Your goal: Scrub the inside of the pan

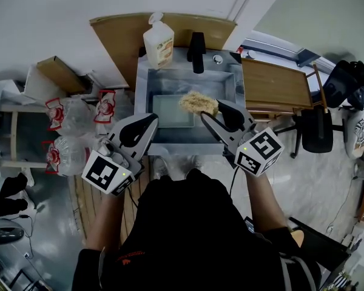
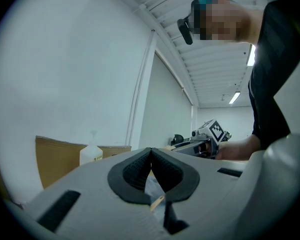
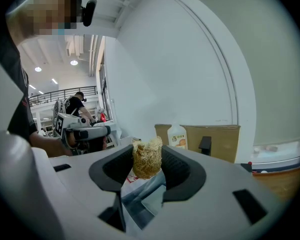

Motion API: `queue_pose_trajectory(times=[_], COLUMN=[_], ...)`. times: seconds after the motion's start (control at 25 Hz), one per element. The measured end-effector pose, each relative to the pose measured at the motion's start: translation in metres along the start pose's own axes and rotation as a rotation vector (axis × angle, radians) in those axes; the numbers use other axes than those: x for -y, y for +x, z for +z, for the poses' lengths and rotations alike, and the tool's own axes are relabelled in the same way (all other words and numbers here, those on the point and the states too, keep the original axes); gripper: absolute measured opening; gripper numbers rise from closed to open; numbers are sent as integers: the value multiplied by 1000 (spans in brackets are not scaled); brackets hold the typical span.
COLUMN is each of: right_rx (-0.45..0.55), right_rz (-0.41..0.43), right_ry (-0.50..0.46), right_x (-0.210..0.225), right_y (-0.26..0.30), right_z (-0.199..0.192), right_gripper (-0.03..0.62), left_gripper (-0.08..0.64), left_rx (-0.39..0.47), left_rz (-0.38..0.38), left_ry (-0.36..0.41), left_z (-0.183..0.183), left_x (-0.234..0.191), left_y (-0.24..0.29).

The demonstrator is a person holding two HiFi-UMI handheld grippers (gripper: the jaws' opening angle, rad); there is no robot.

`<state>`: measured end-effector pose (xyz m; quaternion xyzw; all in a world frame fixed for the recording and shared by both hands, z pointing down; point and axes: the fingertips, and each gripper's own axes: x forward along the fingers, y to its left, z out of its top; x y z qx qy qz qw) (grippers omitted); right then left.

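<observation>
Pan (image 1: 170, 109), grey and rectangular, lies in the sink (image 1: 147, 83) in the head view, below the black faucet (image 1: 197, 51). A soap bottle (image 1: 158, 41) stands on the rim behind. The right claw (image 1: 213, 113) holds a straw-coloured scrubber (image 1: 198, 102) over the pan's right edge, and the left claw (image 1: 150, 123) is at the sink's front-left corner. Left gripper view: pads pressed together, nothing between them. Right gripper view: pads pinching the scrubber, which sticks up past them.

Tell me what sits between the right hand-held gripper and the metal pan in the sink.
Only the tan fibrous scrub pad, clamped by the right hand-held gripper and hanging over the rectangular metal pan near its right edge. The head view shows it.
</observation>
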<state>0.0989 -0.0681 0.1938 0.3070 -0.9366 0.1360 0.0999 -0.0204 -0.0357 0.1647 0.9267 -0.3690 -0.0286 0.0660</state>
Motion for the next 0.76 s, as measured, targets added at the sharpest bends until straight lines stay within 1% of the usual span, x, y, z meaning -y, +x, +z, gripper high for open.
queue_pose_trajectory(times=[0.24, 0.44, 0.76], right_rx=[-6, -12, -17], right_rz=[-8, -3, -4], right_ry=[8, 5, 1], right_x=[3, 5, 11], right_y=[-1, 2, 7], right_z=[-2, -2, -2], right_gripper=[176, 176, 176], left_gripper=[18, 18, 18], left_rx=[11, -10, -6], left_rz=[0, 0, -7], left_ry=[-2, -10, -13], left_z=[1, -4, -6], left_x=[-1, -4, -9], left_y=[2, 3, 10])
